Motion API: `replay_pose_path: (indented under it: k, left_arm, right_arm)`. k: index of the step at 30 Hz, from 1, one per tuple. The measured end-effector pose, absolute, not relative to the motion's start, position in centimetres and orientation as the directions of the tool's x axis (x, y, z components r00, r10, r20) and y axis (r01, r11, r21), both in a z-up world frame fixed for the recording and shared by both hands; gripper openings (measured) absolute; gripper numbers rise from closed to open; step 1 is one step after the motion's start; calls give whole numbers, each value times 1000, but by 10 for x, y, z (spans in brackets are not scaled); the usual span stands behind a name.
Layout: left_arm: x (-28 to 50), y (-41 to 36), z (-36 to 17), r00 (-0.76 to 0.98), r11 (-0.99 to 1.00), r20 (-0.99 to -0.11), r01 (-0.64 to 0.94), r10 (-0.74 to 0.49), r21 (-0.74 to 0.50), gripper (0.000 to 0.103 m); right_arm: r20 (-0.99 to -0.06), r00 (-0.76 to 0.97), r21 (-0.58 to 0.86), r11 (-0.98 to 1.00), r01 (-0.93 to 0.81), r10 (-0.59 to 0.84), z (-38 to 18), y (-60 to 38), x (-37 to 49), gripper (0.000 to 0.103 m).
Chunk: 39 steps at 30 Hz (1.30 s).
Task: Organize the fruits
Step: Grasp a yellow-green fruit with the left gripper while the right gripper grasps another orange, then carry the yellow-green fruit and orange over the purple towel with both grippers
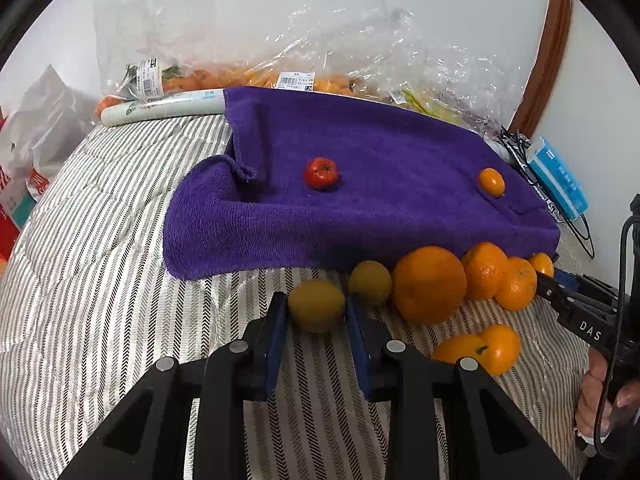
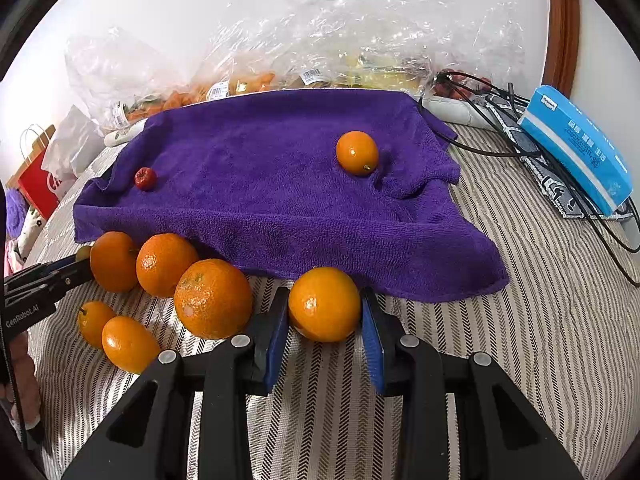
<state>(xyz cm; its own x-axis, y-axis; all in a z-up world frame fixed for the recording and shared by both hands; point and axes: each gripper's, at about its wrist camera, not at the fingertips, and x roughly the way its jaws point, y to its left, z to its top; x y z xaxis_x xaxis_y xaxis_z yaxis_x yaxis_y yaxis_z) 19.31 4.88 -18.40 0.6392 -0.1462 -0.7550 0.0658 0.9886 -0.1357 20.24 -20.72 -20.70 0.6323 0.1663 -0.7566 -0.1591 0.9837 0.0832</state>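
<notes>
A purple towel (image 1: 380,184) (image 2: 280,184) lies on the striped bed, with a small red fruit (image 1: 321,173) (image 2: 145,178) and a kumquat (image 1: 491,182) (image 2: 357,153) on it. My left gripper (image 1: 317,312) is shut on a yellow-green fruit (image 1: 316,306) at the towel's front edge. A second yellow-green fruit (image 1: 370,282) and a large orange (image 1: 429,284) lie beside it. My right gripper (image 2: 325,312) is shut on a small orange (image 2: 325,304). Several oranges (image 2: 213,298) and kumquats (image 2: 128,344) lie to its left.
Clear plastic bags of produce (image 1: 248,76) (image 2: 320,52) pile against the wall behind the towel. A blue tissue pack (image 1: 558,176) (image 2: 576,148) and black cables (image 2: 500,120) lie at the right. Paper bags (image 1: 24,184) stand at the left bed edge.
</notes>
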Motion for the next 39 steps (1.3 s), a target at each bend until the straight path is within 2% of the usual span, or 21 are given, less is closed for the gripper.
replay_pose_path:
  k: [4, 19, 26, 29, 39]
  left_arm:
    - [194, 53, -184, 643, 983, -748, 47, -164, -175, 28]
    - [194, 50, -184, 647, 984, -745, 49, -162, -171, 28]
    - [183, 52, -175, 691, 981, -701, 67, -178, -183, 28]
    - [180, 55, -173, 690, 981, -703, 61, -174, -184, 28]
    - [168, 60, -133, 734, 987, -665, 47, -137, -153, 28]
  right_arm:
    - [-758, 632, 76, 984, -159, 161, -207, -207, 203, 35]
    - [-762, 635, 35, 987, -158, 129, -207, -202, 203, 34]
    - [-759, 638, 59, 990, -129, 128, -206, -209, 201, 34]
    - [-751, 632, 142, 982, -126, 190, -201, -218, 194, 34]
    - [-662, 719, 148, 977, -155, 214, -143, -220, 180, 34]
